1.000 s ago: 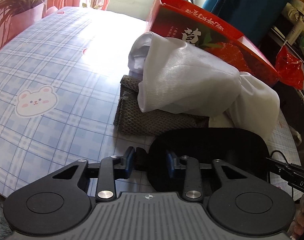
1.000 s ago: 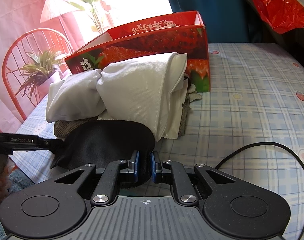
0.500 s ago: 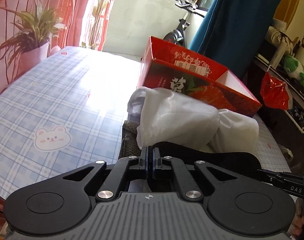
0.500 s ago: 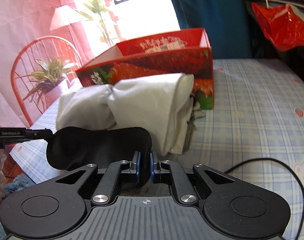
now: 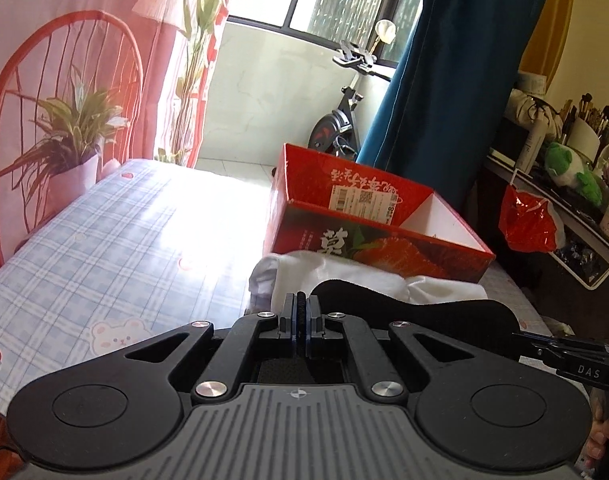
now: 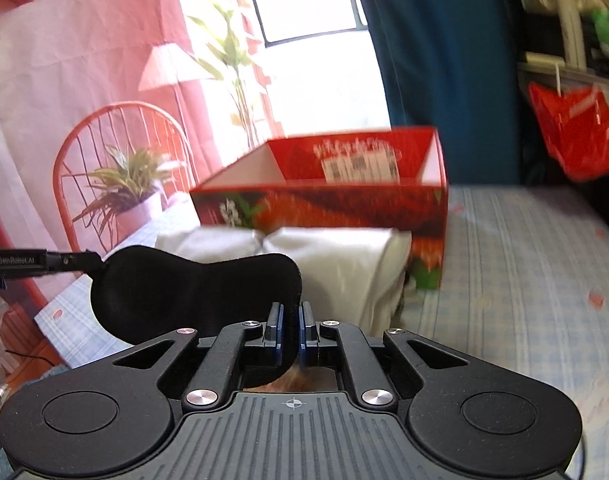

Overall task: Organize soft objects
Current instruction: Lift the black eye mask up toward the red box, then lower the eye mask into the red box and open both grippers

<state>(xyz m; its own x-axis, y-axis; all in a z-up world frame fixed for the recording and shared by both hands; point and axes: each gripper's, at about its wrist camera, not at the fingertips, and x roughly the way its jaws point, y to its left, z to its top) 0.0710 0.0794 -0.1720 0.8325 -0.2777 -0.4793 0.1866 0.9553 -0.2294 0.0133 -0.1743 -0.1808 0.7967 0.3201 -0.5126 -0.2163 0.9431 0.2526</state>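
Lifting has begun: the black eye mask, which a second ago lay on the surface just in front of the white cloth bundle, now hangs clear of it, stretched between the two claws. The left claw, then apart around one end of the mask, is now clamped on that end; the right claw is pinched on the opposite end, as it was before. Both views have tilted up, so the open inside of the red strawberry box, just behind the bundle, has come into sight with only a label showing in it. With the mask held flat at both ends and raised to about the height of the bundle's top, it looks ready to be carried over the bundle toward the box, or folded first.
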